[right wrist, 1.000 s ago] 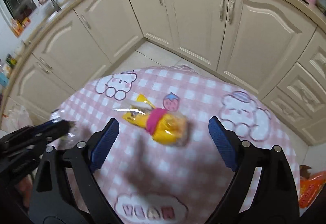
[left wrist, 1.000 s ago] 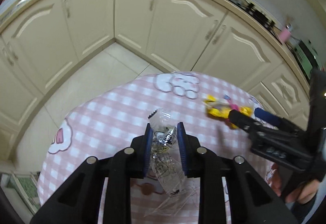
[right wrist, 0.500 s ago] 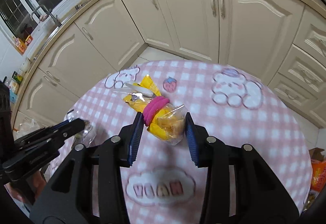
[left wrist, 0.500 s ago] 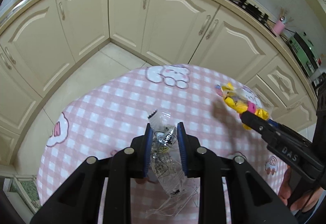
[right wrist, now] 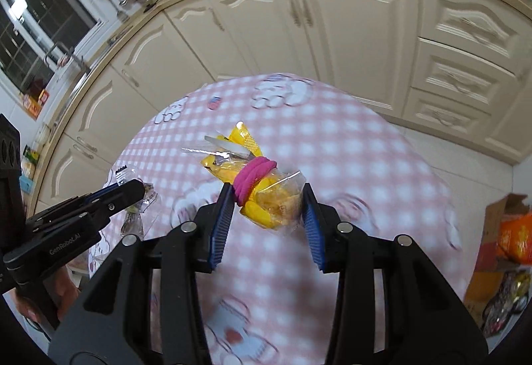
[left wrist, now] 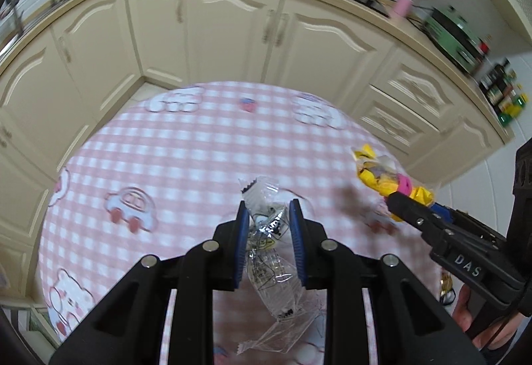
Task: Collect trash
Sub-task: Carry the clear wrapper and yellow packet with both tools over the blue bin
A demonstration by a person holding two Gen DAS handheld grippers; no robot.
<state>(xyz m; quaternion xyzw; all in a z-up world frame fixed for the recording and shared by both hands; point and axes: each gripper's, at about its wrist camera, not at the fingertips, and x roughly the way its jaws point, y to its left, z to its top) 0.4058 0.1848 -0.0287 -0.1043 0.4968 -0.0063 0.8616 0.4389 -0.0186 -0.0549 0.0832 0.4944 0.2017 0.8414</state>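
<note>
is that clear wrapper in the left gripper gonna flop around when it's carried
Probably floppy: the clear wrapper is thin crinkled film, and its tail hangs loose below the left gripper. It looks nearly empty, so likely very light. Being smooth film, it might slip.

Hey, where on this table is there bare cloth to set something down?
Free: the pink checked tablecloth from the car print to the far edge. Crowded: near side, where the left tool grips a clear wrapper and the right tool a yellow snack bag.

Bare tablecloth (left wrist: 186, 159) ahead lies open; cardboard box (right wrist: 505, 232), blurred, possibly crowds the right side.
</note>
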